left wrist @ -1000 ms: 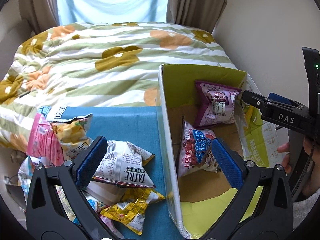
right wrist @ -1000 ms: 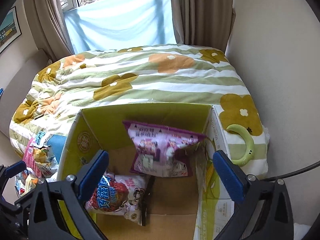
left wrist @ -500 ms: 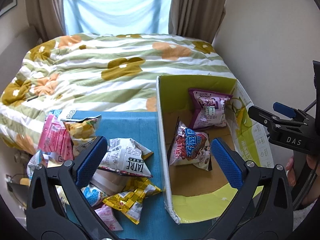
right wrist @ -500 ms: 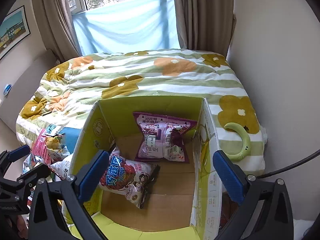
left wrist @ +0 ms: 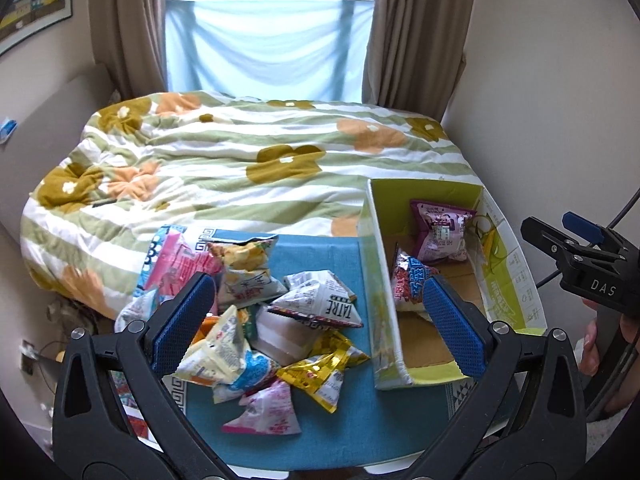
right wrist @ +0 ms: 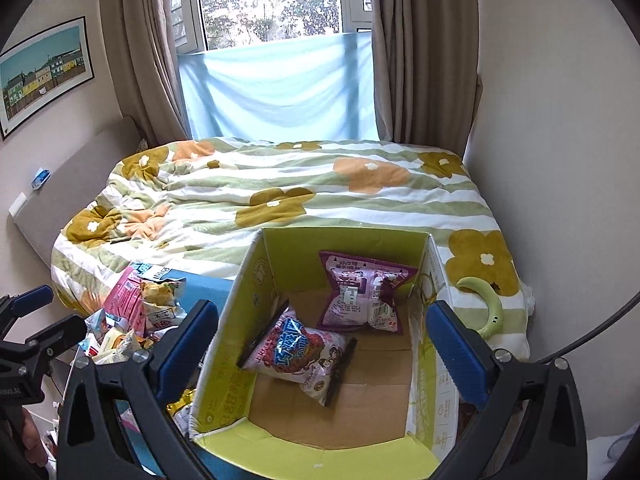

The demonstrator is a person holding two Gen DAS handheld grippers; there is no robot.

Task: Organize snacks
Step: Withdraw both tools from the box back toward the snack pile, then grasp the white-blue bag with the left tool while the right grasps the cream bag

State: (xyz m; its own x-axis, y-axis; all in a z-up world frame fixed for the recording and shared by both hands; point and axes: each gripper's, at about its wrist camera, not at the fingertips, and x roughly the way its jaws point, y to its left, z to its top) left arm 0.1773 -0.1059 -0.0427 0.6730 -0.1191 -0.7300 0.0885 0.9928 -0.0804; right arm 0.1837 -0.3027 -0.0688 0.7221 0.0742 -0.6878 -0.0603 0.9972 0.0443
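A pile of several snack packets (left wrist: 256,320) lies on a blue mat (left wrist: 360,420); a white packet marked TATRE (left wrist: 320,304) sits on top. An open green cardboard box (left wrist: 380,280) stands right of the pile. It holds a purple packet (right wrist: 362,294) at the back and a pink-and-blue packet (right wrist: 298,354) in front. My left gripper (left wrist: 318,322) is open and empty, raised above the pile and the box's left wall. My right gripper (right wrist: 322,350) is open and empty above the box. The right gripper also shows in the left wrist view (left wrist: 580,256).
A bed with a green-striped flower blanket (left wrist: 240,160) lies behind the mat and box. A wall (right wrist: 560,160) runs close on the right. A green crescent-shaped object (right wrist: 486,304) lies on the blanket right of the box. Curtains and a window (right wrist: 276,0) are at the back.
Both grippers have pulled up and back, so the box, the pile and the bed look smaller and more of the room shows. Both stay open and empty. The packets have not moved.
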